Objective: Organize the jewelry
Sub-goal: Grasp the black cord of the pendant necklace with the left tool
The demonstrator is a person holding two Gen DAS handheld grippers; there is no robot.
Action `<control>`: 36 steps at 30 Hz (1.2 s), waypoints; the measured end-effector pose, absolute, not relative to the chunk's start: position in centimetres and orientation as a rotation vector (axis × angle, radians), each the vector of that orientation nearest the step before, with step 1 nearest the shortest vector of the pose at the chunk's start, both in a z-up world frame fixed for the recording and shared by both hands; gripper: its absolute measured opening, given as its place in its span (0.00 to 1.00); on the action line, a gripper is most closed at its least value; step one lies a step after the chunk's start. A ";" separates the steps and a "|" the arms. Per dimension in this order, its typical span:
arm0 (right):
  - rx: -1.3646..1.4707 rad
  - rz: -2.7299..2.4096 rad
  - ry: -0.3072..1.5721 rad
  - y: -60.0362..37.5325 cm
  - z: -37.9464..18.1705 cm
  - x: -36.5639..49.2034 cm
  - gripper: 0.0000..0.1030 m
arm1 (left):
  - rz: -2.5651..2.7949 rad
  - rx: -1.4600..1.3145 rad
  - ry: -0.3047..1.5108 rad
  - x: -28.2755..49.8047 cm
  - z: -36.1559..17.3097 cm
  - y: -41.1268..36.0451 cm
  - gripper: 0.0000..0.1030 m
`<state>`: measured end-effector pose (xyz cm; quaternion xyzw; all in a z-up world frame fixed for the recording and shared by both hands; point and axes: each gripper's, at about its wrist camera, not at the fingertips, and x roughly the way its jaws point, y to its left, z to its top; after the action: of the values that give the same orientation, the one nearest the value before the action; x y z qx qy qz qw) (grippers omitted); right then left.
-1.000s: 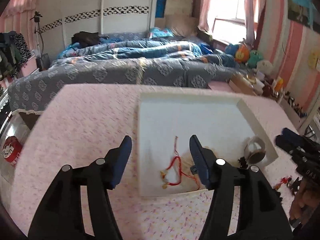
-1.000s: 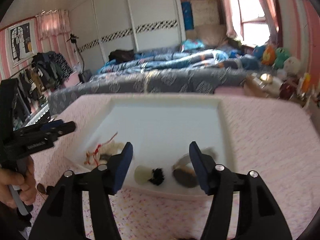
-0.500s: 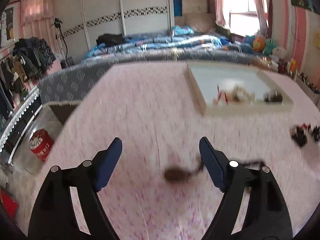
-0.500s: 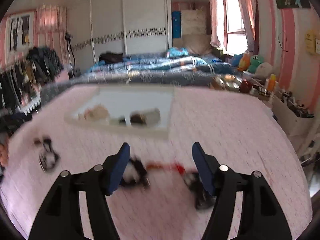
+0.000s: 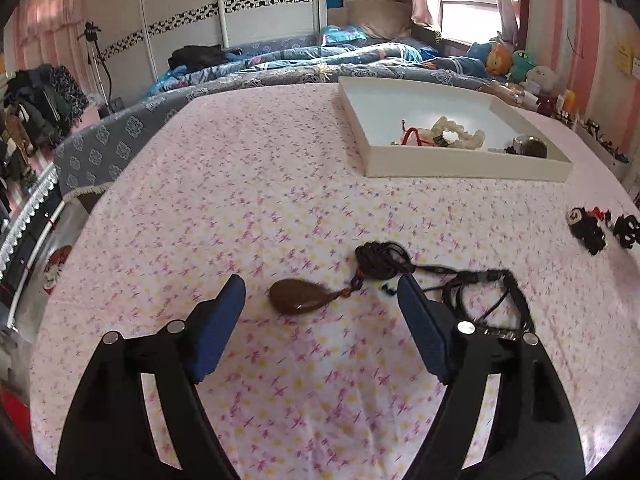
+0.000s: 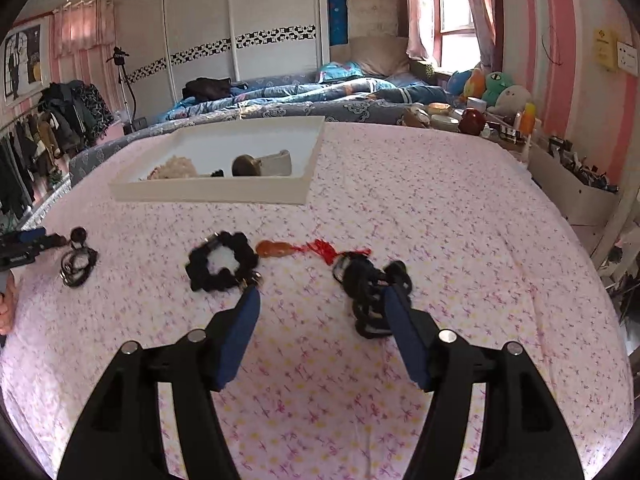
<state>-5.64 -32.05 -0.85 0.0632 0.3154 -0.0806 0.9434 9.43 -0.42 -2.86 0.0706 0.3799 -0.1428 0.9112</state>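
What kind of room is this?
Most likely a bedroom in a home: a bed with rumpled blue bedding, a tall sliding wardrobe behind it, and stuffed toys by the window.

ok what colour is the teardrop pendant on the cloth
Brown, on a dark cord; the teardrop pendant shows best in the left wrist view.

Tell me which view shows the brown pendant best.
Left wrist: the brown pendant lies close, sharp and whole between the open left gripper's fingers. Right wrist shows only a small dark blob at the far left edge, beside that gripper.
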 end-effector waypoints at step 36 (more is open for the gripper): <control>0.021 -0.145 0.830 -31.0 -3.1 4.1 0.07 | -0.399 0.214 0.848 13.0 -4.3 -5.8 0.26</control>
<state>4.10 -30.95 -3.10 0.0100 0.4028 -0.0702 0.9125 12.96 -5.83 -4.31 0.1029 0.4081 -0.1920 0.8866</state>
